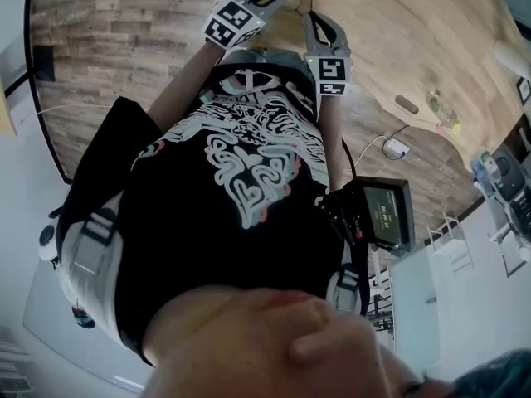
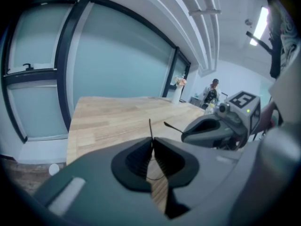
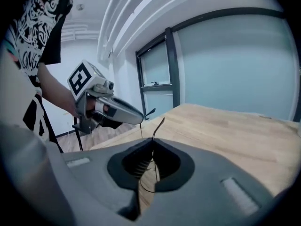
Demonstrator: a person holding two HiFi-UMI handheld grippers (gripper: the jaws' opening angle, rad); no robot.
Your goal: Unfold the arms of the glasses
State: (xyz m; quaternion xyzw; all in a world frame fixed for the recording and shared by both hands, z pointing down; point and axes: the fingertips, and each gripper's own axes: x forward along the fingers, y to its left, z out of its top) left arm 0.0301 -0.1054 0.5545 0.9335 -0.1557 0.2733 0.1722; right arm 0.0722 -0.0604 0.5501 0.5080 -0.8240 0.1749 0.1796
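pale wood-plank tabletop (image 1: 431, 31) runs alongside frosted glass wall panels (image 2: 117, 65). both tools hover just over its near edge, probably poised before any reach. the left gripper (image 2: 151, 141) has its jaws pressed together on nothing, and so does the right gripper (image 3: 152, 142). no glasses can be made out; only a small brown oblong item (image 1: 406, 104) lies farther along the tabletop. lettering on the black printed shirt (image 3: 28, 55) is too warped to read.

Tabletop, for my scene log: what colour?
Tabletop: light wood grain, clearest in right gripper view.
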